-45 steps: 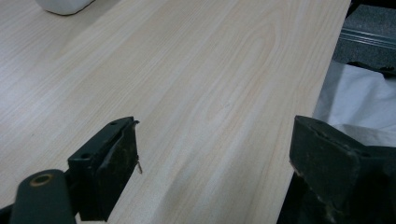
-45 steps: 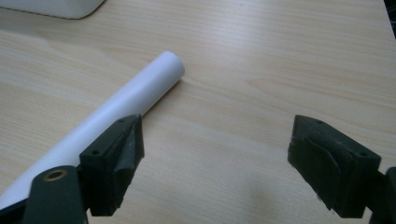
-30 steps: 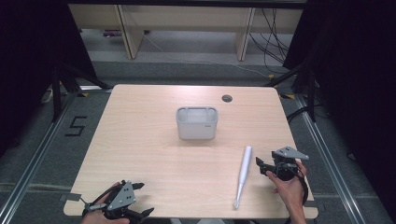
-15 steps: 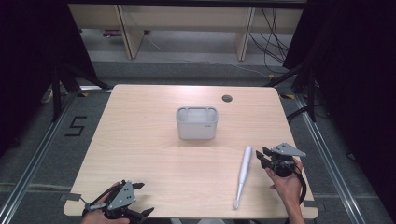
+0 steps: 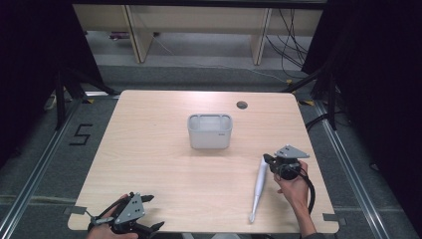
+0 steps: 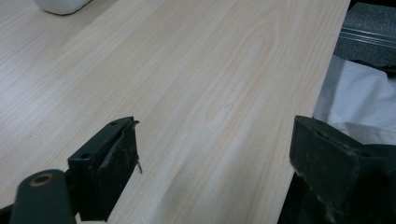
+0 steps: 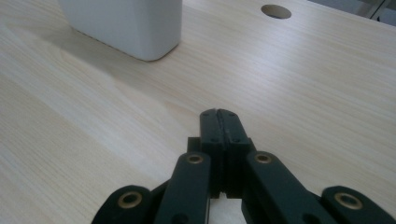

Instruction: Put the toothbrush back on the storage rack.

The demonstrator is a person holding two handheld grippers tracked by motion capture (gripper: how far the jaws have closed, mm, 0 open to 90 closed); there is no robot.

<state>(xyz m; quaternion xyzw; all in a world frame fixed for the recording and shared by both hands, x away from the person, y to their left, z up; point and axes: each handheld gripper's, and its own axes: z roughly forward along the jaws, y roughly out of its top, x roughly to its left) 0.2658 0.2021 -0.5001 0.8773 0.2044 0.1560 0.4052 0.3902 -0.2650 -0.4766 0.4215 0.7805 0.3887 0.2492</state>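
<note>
A white open-topped container (image 5: 210,132) stands at the middle of the wooden table (image 5: 149,149); its corner also rises at the top of the right gripper view (image 7: 126,25). A long white stick-shaped object (image 5: 258,188) lies near the right front. My right gripper (image 5: 267,160) sits by the stick's far end, pointing left. Its jaws have just been closing, and in its own view the right gripper (image 7: 219,116) has its pads pressed together with nothing between them. My left gripper (image 5: 153,213) rests at the front left edge, and up close the left gripper (image 6: 219,154) has its jaws wide apart over bare wood.
A round cable hole (image 5: 242,105) is set into the table's far right. Black curtains, shelving and floor cables surround the table. White fabric (image 6: 359,102) lies beyond the table edge in the left gripper view.
The right gripper has moved left toward the far end of the white stick, and its jaws have gone from open to shut. The left gripper has stayed put.
</note>
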